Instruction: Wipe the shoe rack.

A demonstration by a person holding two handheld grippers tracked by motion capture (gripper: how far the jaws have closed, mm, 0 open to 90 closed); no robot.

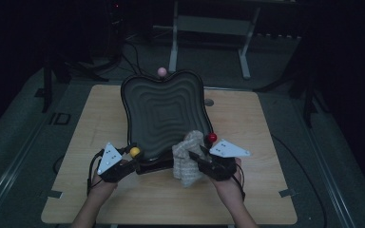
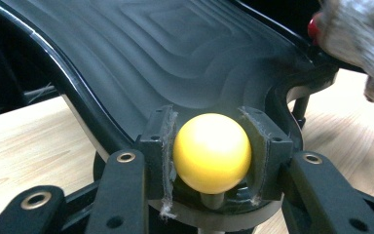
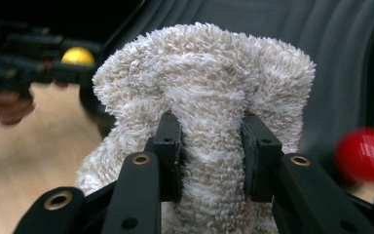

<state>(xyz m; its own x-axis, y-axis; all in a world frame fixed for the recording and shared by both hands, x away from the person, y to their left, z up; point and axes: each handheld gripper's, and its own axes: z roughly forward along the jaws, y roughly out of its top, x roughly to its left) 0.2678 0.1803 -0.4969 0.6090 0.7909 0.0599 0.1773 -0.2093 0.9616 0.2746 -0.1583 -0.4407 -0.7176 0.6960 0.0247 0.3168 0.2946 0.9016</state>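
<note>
Nearest us, low in the high view, we hold both grippers over the counter (image 1: pixel 247 190). Left gripper (image 1: pixel 132 159), lower left of centre, jaws clamped on the yellow ball (image 2: pixel 212 152), which sits on a short stem at the tray's near left corner. Right gripper (image 1: pixel 196 159), lower centre, jaws pinching a fold of the fluffy beige towel (image 3: pixel 209 112) against the tray's near right edge. Red ball (image 1: pixel 211 137) just beside the towel. Dark ribbed tray (image 1: pixel 161 104) tilts up mid-frame. Pink ball (image 1: pixel 162 71) at its far edge, upper centre.
</note>
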